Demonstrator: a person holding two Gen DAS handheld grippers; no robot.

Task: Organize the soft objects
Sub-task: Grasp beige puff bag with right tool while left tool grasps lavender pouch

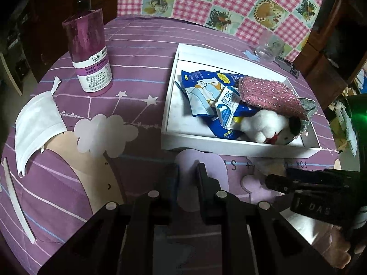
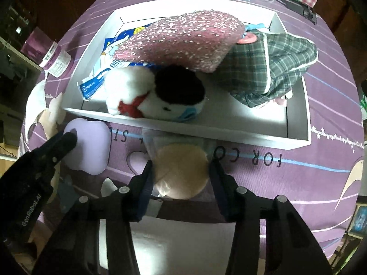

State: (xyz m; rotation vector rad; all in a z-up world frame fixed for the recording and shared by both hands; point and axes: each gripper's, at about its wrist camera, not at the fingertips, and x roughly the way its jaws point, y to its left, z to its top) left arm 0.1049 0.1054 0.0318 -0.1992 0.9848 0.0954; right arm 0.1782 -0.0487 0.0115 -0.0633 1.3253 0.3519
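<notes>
A white tray (image 2: pixel 206 130) on the purple tablecloth holds a pink sparkly sponge (image 2: pixel 183 41), a white and black plush toy (image 2: pixel 158 94), blue packets (image 1: pixel 206 96) and a green plaid cloth (image 2: pixel 275 68). My right gripper (image 2: pixel 181 171) is open with its fingers on either side of a round beige puff in a clear bag (image 2: pixel 181 171), just in front of the tray. My left gripper (image 1: pixel 187 174) is open and empty above the cloth in front of the tray. A white face mask (image 1: pixel 36 128) lies at the far left.
A purple bottle (image 1: pixel 89 50) stands at the back left. A clear glass (image 1: pixel 268 45) and a black clip (image 1: pixel 289 65) sit behind the tray. A white strip (image 1: pixel 16 197) lies near the left table edge. A checkered cloth (image 1: pixel 229 4) hangs behind.
</notes>
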